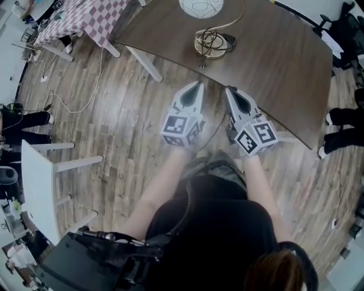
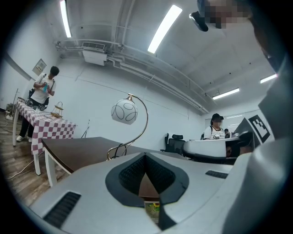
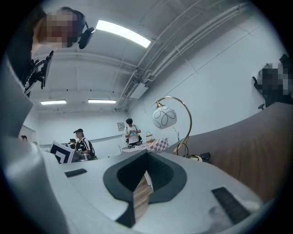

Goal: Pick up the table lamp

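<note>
The table lamp has a white patterned globe shade [image 1: 201, 5] on a curved gold stem and a round gold base [image 1: 211, 44] with a coiled cord. It stands on the dark brown table [image 1: 273, 62]. My left gripper [image 1: 196, 85] and right gripper [image 1: 230, 91] are held side by side over the wood floor, just short of the table's near edge, pointing at the lamp. Both are shut with nothing between the jaws. The left gripper view shows the shade [image 2: 124, 111] beyond my left gripper [image 2: 145, 157]. The right gripper view has the shade [image 3: 164, 117] above my right gripper [image 3: 147, 155].
A table with a checked cloth [image 1: 85, 20] stands at the far left, with a person [image 2: 43, 91] beside it. A white table [image 1: 40, 187] is at the near left. A cable [image 1: 74, 105] lies on the floor. A seated person [image 2: 215, 128] is further off; someone's legs [image 1: 341, 131] show at the right.
</note>
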Demonstrator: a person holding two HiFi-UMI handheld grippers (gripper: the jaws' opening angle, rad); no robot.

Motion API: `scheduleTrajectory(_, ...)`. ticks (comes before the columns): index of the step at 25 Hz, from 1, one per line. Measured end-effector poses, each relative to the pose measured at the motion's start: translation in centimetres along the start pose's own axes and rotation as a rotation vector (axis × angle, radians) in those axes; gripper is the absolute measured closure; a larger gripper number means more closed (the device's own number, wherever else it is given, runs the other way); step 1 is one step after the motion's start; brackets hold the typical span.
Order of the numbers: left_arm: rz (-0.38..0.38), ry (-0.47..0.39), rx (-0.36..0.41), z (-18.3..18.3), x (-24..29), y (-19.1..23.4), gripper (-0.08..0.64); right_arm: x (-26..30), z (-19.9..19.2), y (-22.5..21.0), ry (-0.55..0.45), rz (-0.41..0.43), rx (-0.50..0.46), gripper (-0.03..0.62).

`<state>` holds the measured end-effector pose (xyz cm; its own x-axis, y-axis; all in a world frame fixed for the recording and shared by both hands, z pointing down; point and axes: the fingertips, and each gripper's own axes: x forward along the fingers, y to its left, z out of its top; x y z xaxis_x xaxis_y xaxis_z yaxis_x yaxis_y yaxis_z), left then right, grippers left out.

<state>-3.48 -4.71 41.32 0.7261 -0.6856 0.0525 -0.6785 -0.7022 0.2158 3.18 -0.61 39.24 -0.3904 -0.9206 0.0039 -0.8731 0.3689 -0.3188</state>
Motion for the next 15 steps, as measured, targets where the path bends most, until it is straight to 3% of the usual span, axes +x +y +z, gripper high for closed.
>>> scheduleTrajectory(15,0.038,0.017,-0.020,-0.8,3.3,3.5,0.558,4.4,-0.1,-2.6,0.017,0.029,0.023,0.591)
